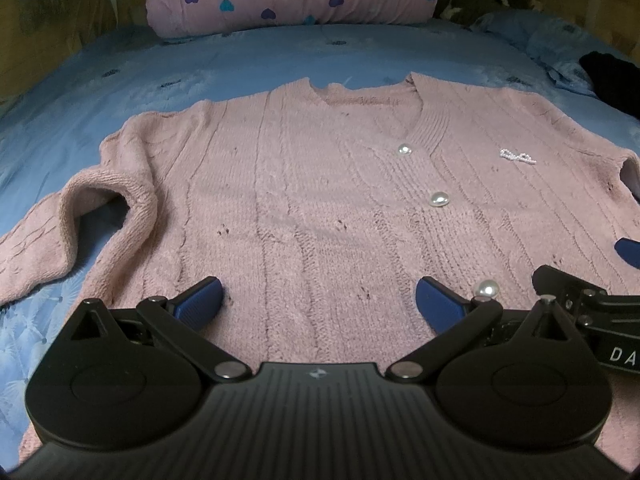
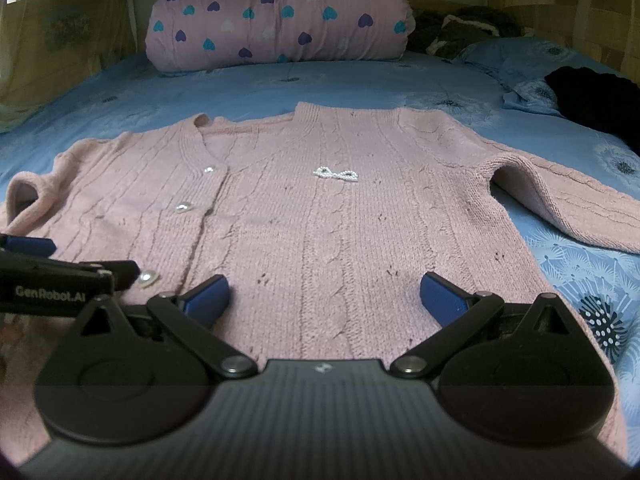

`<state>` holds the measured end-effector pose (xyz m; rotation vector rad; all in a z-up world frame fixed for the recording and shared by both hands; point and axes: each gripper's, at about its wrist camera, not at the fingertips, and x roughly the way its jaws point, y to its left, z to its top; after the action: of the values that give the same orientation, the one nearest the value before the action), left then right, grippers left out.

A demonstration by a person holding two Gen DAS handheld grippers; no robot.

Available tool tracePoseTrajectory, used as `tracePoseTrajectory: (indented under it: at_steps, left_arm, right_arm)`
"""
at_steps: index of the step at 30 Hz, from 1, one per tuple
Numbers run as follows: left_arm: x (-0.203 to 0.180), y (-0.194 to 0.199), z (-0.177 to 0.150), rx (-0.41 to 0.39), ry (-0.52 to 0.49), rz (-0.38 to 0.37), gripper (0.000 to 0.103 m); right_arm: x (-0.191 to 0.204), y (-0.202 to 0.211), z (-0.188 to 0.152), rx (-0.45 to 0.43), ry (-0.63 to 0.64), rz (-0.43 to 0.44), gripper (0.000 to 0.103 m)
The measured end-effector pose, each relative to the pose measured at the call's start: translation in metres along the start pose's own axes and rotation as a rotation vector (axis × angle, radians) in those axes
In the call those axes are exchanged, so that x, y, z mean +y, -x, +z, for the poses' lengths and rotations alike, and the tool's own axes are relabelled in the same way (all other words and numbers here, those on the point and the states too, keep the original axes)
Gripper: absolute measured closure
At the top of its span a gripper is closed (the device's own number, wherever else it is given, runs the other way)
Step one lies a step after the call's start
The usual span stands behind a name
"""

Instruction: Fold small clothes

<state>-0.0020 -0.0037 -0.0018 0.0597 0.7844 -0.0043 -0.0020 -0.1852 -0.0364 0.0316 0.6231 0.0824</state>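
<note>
- Left gripper (image 1: 320,300) low in the left wrist view, blue-padded fingers (image 1: 200,298) spread wide apart, nothing between them but knit fabric lying under the gap.
- Right gripper (image 2: 324,296) the same in the right wrist view: blue pads (image 2: 442,294) well apart, hovering over or resting on the lower part of the garment; contact not clear.
- Each gripper visible at the edge of the other's view, side by side near the hem: right one at the lower right of the left wrist view, left one at the lower left of the right wrist view.
- Pink cable-knit cardigan (image 1: 320,184) spread flat, front up, filling the middle of both frames, V-neck toward the top of the frame.
- Pearl buttons (image 1: 439,199) running down the placket; one (image 1: 486,289) just beside the left gripper's right finger.
- Small beaded bow (image 2: 335,173) on the chest, centre of the right wrist view.
- One sleeve (image 1: 60,232) bent outward at the left edge of the left wrist view, the other sleeve (image 2: 568,204) stretched toward the right edge of the right wrist view.
- Blue bedsheet (image 1: 120,76) with a dandelion print beneath the cardigan, covering the whole bed.
- Rolled pink quilt (image 2: 280,16) with blue, purple and white hearts at the top centre of the frames, at the far end of the bed.
- Dark garment (image 2: 588,96) on the sheet at the upper right, a blue pillow (image 2: 516,56) beside it.
- Yellowish-brown walls or netting around the bed at the upper left and right; detail blurred.
</note>
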Motion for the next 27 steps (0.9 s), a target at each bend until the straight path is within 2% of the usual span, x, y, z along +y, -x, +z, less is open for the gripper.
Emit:
tracePoseTrajectory:
  at_steps: [13,21,27]
  left_arm:
    - [0.006,0.013,0.010,0.070,0.047,-0.014,0.000]
    - [0.008,0.029,0.025,0.063,0.043,-0.005,0.000]
    - [0.007,0.036,0.042,0.094,0.082,-0.026,0.000]
  right_arm:
    - [-0.004,0.007,0.006,0.026,-0.020,0.044,0.000]
    - [-0.030,0.022,0.022,0.031,-0.189,0.111,0.000]
    - [-0.049,0.038,0.044,0.001,-0.251,0.133,0.000]
